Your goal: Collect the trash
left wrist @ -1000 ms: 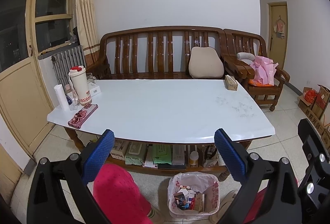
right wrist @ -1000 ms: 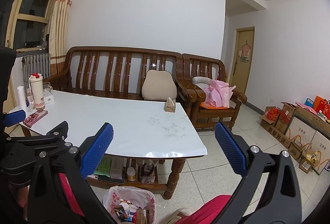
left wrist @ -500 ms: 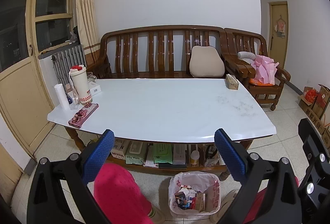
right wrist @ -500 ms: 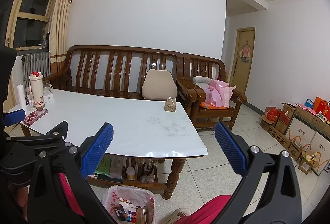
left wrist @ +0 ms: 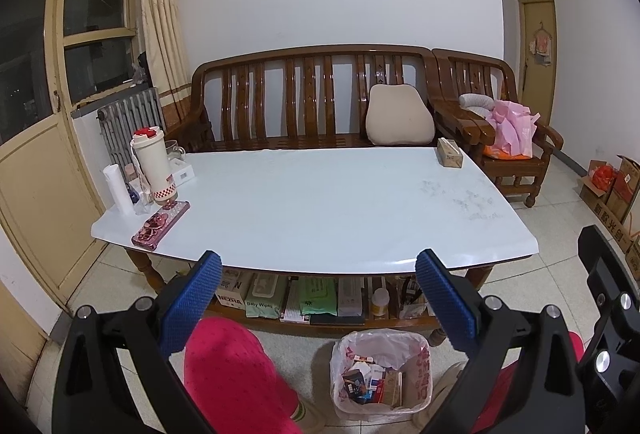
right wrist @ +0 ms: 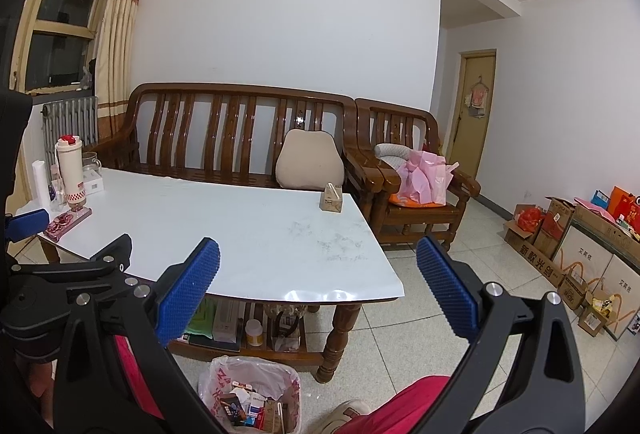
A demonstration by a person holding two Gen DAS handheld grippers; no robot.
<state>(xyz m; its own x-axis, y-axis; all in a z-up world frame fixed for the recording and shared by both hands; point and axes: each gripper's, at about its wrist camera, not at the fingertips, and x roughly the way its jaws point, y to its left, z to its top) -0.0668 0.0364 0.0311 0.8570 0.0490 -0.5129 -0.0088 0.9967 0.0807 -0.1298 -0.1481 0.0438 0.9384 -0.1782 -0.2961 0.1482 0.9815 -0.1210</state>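
Both the left gripper (left wrist: 318,302) and right gripper (right wrist: 318,288) hang spread wide, grasping nothing. The white plastic-lined trash bin (left wrist: 422,344), full of packaging scraps, sits at six o'clock below the white-topped wooden table (left wrist: 320,202).

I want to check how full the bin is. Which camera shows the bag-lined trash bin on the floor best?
The left wrist view: the white bag-lined trash bin sits nearly whole between the open fingers, its packaging litter visible from above. The right wrist view catches the bin at the bottom edge, cropped, partly behind the blue-padded finger's black frame.
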